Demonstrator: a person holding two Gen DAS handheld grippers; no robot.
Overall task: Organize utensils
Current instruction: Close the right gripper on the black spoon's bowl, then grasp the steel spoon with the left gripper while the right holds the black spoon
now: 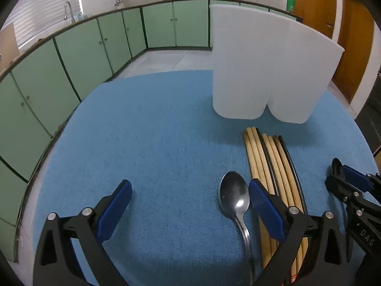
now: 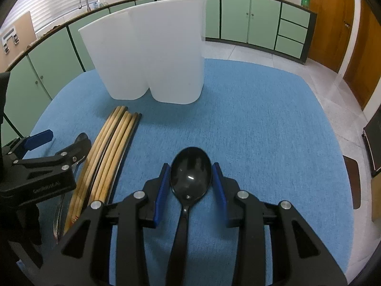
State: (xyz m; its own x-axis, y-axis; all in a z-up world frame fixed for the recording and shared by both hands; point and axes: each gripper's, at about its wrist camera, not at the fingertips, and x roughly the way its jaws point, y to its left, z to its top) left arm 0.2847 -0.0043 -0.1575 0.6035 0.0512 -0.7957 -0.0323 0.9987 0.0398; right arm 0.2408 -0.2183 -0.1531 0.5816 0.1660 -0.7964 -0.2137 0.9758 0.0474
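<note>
The right gripper [image 2: 191,178] is closed on the bowl of a black spoon [image 2: 190,175], its blue pads [image 2: 162,191] against either side; the spoon's handle runs back toward the camera and is cut off beneath the gripper body, so its full length cannot be judged. The left gripper [image 1: 190,197] stands wide open with nothing between its fingers, the right-hand pad [image 1: 266,209] sitting over the near part of a bundle of wooden chopsticks [image 1: 264,162] and hiding it; whether it touches them cannot be told. A steel spoon [image 1: 234,196] lies bowl-up on the blue tablecloth [image 1: 154,143], just left of the chopsticks, its handle running out of view at the near edge. In the right wrist view the same steel spoon is almost wholly hidden behind the left gripper. Dark sticks lie among the chopsticks; their material is unclear. A white two-compartment plastic holder [image 1: 266,71] stands upright at the far side of the cloth, just beyond the chopstick tips; its interior is not visible from either camera. Green kitchen cabinets [image 1: 95,47] line the background.
</note>
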